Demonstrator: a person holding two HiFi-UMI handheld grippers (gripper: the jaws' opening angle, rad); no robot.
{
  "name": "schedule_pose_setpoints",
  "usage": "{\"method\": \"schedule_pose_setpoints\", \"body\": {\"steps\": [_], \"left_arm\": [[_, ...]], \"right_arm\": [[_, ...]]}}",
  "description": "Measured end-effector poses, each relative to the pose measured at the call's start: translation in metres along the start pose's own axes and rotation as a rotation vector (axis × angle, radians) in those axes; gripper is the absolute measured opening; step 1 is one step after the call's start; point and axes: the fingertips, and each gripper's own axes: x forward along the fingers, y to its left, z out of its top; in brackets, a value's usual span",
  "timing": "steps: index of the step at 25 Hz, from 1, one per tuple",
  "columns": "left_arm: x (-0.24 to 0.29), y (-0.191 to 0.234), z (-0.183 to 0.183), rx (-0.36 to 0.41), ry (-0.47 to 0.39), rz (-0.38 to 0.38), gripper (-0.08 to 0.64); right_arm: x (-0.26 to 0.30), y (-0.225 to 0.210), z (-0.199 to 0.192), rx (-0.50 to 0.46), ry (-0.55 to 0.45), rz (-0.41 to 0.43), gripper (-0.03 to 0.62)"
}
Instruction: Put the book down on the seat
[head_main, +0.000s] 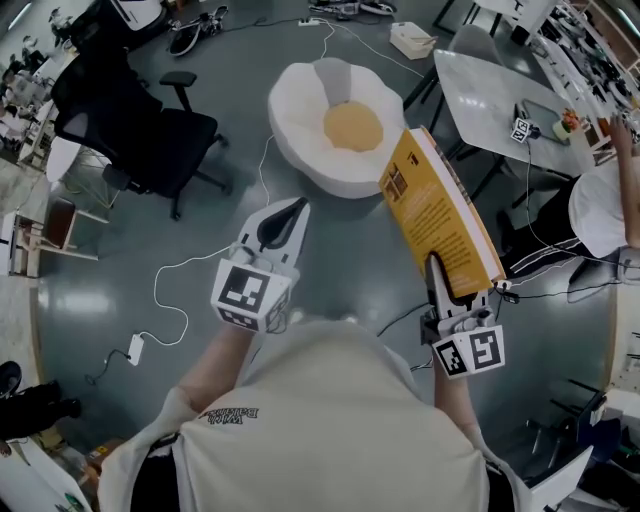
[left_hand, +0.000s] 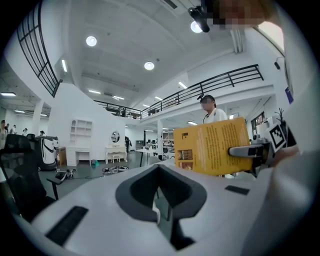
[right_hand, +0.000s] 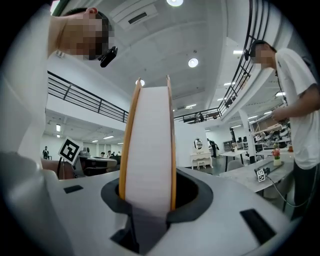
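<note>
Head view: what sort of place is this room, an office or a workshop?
Probably an open-plan lab or workshop office: a black office chair on the grey floor, a table carrying equipment at the right, a loose cable across the floor, and a railed mezzanine in the left gripper view.

No word reads clearly. The book (head_main: 440, 215) cover carries print too small to make out. The shirt (head_main: 330, 400) has a small upside-down logo, perhaps two words. Coded square markers sit on the left cube (head_main: 248, 292), right cube (head_main: 470, 352) and a table tag (head_main: 521, 130).
</note>
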Motion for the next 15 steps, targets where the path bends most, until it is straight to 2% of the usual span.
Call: {"method": "schedule_pose_setpoints", "body": {"steps": [5, 15], "left_arm": [[0.035, -0.064, 0.022, 0.007, -0.014, -0.010, 0.011], [0.033, -0.065, 0.010, -0.013, -0.012, -0.040, 0.011]], "right_arm": [[-0.041, -0.065, 0.021, 0.013, -0.050, -0.002, 0.144], [-0.044, -0.059, 0.024, 0.022, -0.098, -0.034, 0.144]]}}
